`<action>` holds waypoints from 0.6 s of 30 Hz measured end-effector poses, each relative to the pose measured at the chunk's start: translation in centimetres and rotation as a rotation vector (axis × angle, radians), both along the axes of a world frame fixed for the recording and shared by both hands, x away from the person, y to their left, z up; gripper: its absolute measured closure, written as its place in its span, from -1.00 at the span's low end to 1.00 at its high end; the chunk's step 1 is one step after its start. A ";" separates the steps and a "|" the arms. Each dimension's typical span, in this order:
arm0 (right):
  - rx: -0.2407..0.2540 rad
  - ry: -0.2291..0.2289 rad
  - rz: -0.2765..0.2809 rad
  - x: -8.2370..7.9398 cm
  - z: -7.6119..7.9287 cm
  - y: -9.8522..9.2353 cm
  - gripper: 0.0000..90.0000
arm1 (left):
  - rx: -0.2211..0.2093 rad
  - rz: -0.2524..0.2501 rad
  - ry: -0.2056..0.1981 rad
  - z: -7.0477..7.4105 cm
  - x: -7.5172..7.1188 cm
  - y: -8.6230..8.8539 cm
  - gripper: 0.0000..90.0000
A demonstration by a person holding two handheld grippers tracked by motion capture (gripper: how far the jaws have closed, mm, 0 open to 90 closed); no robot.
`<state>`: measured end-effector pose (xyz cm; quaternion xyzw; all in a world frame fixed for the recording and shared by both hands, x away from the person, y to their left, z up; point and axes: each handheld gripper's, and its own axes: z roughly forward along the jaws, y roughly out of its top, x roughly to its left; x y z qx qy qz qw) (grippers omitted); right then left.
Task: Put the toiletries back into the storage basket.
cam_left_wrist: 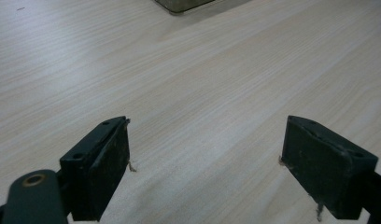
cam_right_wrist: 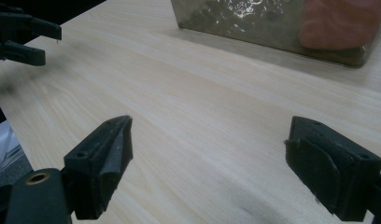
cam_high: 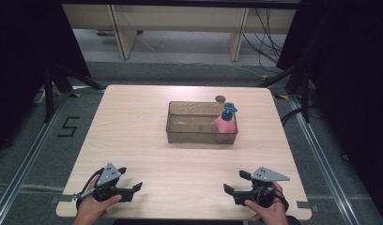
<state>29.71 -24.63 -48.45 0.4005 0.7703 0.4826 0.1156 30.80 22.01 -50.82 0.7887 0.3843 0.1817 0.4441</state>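
A clear brownish bin stands in the middle of the light wooden table. A pink bottle with a blue spray top stands upright inside its right end. My left gripper rests near the front left edge, held by a hand, jaws wide apart and holding nothing. My right gripper sits near the front right edge, likewise open. In the left gripper view the left gripper frames bare wood. In the right gripper view the right gripper faces the bin and the pink bottle.
A small round grey object lies on the table just behind the bin. A corner of the bin shows at the top of the left gripper view. The left gripper appears far left in the right gripper view. Wooden furniture legs and cables stand beyond the table.
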 end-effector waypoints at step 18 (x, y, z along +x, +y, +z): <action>-0.011 0.039 0.025 -0.3 -0.6 0.5 -0.65 | 0.006 -0.004 0.001 0.0 0.0 0.0 -0.67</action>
